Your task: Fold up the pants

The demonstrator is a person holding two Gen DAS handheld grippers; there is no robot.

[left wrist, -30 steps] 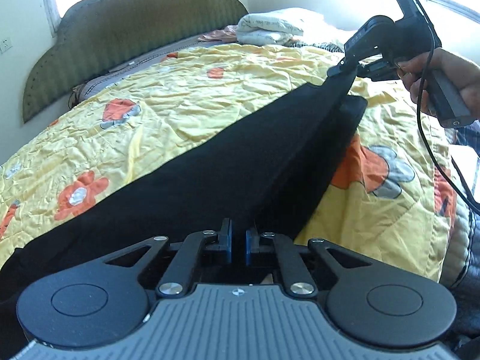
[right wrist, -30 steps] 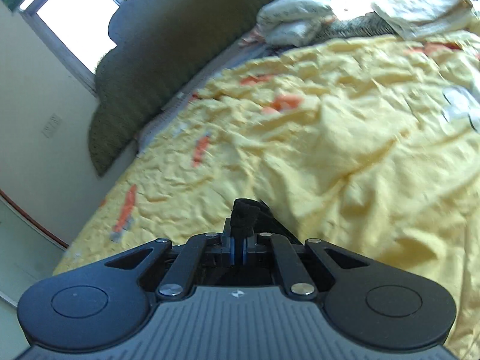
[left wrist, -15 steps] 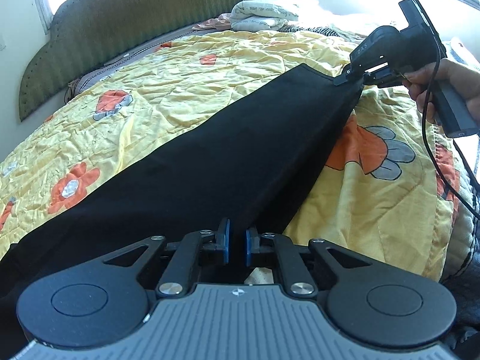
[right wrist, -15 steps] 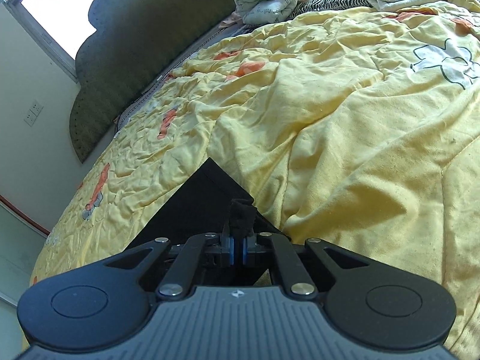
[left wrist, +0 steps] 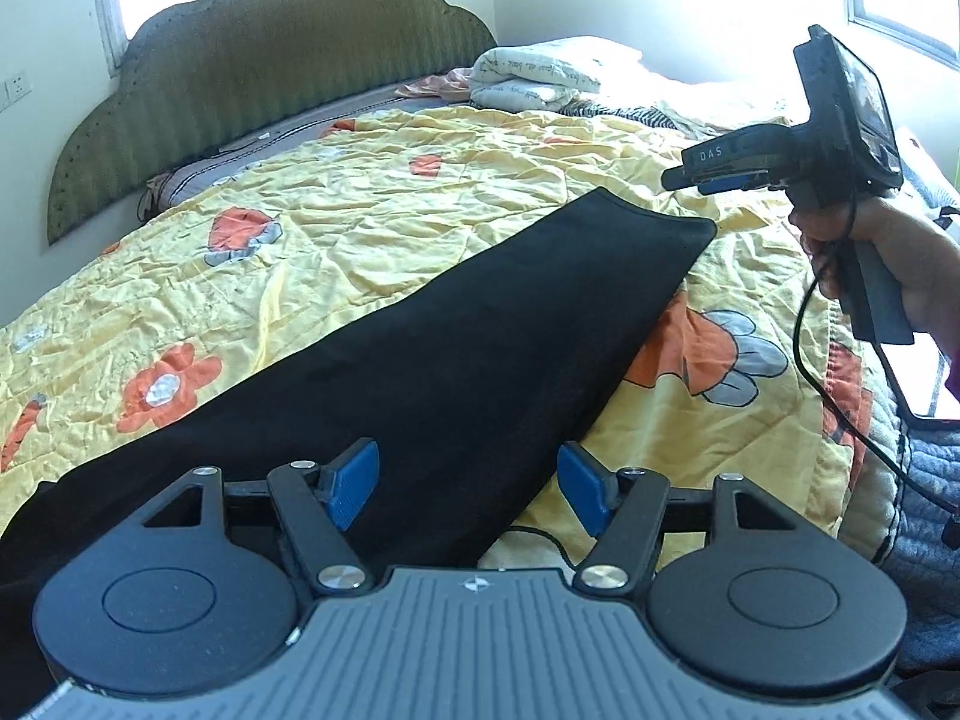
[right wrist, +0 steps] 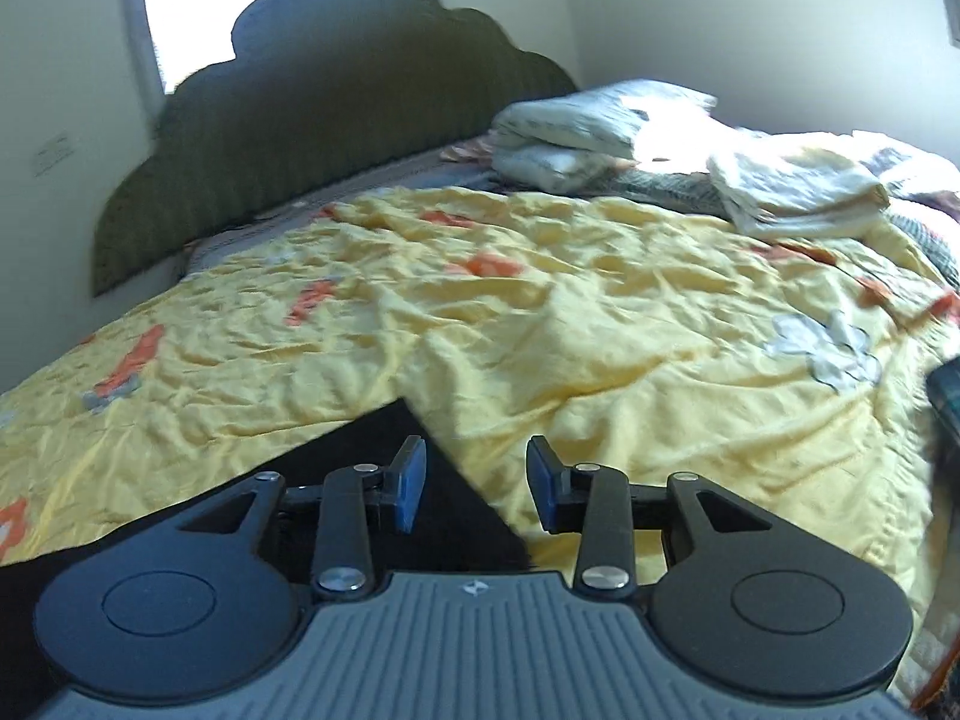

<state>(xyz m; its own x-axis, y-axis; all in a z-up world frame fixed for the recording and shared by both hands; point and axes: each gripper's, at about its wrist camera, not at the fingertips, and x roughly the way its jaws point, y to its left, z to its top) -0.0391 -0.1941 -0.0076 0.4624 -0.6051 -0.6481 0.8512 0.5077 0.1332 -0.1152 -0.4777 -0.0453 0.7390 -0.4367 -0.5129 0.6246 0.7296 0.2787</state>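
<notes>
The limp, light black pants [left wrist: 456, 348] want gripping at a corner, while both grippers' jaws are opening, empty.

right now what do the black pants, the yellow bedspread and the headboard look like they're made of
Pants: soft matte black fabric, probably knit or cotton; it lies flat and limp with no sheen.
Bedspread: thin quilted cloth, likely cotton; it shows fine crinkles, stitch lines and printed orange flowers.
Headboard: padded olive upholstery, maybe velvet or corduroy; it has vertical ribs and a studded, scalloped edge.
</notes>
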